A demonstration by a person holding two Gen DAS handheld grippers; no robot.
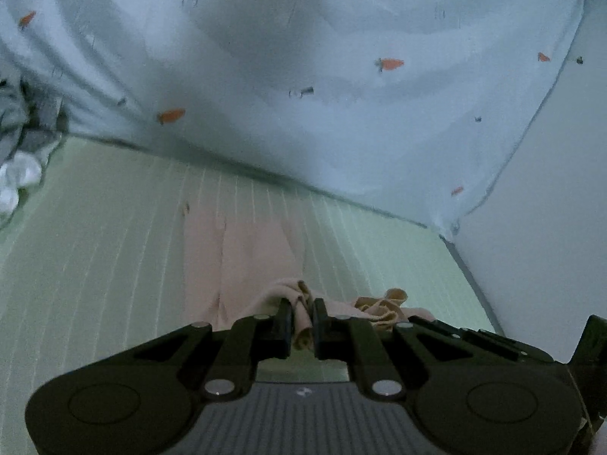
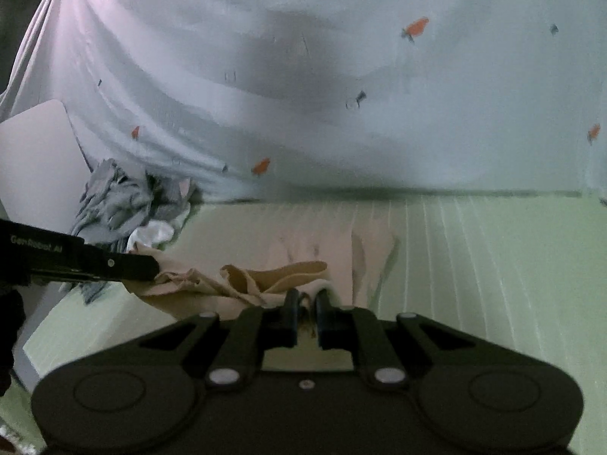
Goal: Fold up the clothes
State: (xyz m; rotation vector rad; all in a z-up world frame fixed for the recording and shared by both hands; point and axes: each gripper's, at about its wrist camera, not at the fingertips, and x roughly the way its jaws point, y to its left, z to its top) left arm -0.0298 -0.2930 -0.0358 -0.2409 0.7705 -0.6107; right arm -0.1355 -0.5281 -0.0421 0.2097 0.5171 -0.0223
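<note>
Garment (image 1: 242, 250): we see it on the mat (image 1: 95, 227), running away from both grippers.
Sheet (image 1: 341, 76): hangs behind the mat's far edge.
Clothes pile (image 2: 125, 204): our far left, where mat meets sheet.
Left gripper (image 2: 151, 271): left of the right gripper (image 2: 304, 299).

Dim light; carrot-print sheet (image 1: 341, 113) behind green striped mat (image 2: 493, 265).

A bed covered in a pale green striped sheet (image 2: 474, 265) carries everything here. A pale pink garment (image 2: 322, 254) lies spread on it, its near edge bunched up. At the far left, against the carrot-print curtain (image 2: 341, 113), sits a heap of grey and white clothes (image 2: 125, 204).
</note>
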